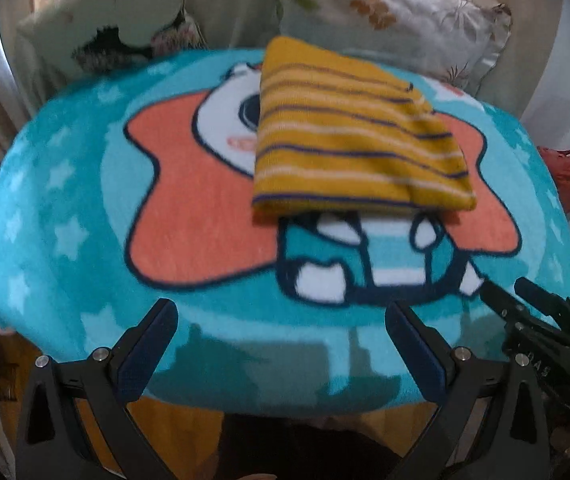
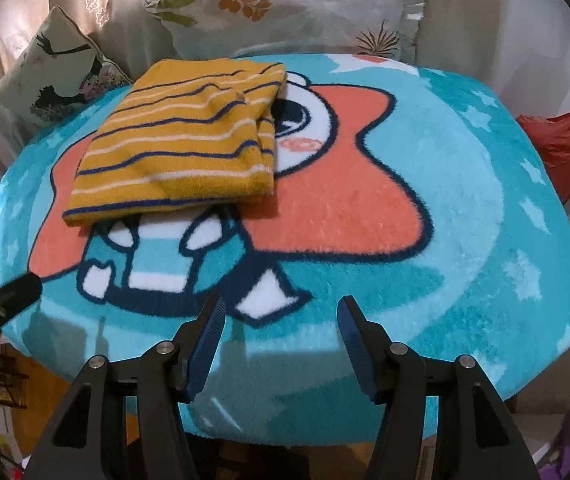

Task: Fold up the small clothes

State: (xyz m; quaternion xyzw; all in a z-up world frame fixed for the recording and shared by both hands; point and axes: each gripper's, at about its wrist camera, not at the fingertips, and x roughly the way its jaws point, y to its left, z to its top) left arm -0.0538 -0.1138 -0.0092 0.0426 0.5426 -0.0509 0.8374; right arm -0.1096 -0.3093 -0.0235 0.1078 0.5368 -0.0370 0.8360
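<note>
A small mustard-yellow garment with navy and white stripes lies folded into a rectangle on a turquoise cartoon blanket. It also shows in the right wrist view, at the upper left. My left gripper is open and empty above the blanket's near edge, well short of the garment. My right gripper is open and empty, also at the near edge; it shows at the lower right in the left wrist view. The left gripper's fingertips show at the left edge of the right wrist view.
Floral pillows and a bird-print cushion lean behind the blanket. A red bag lies off the right side. A wooden floor shows below the blanket's front edge.
</note>
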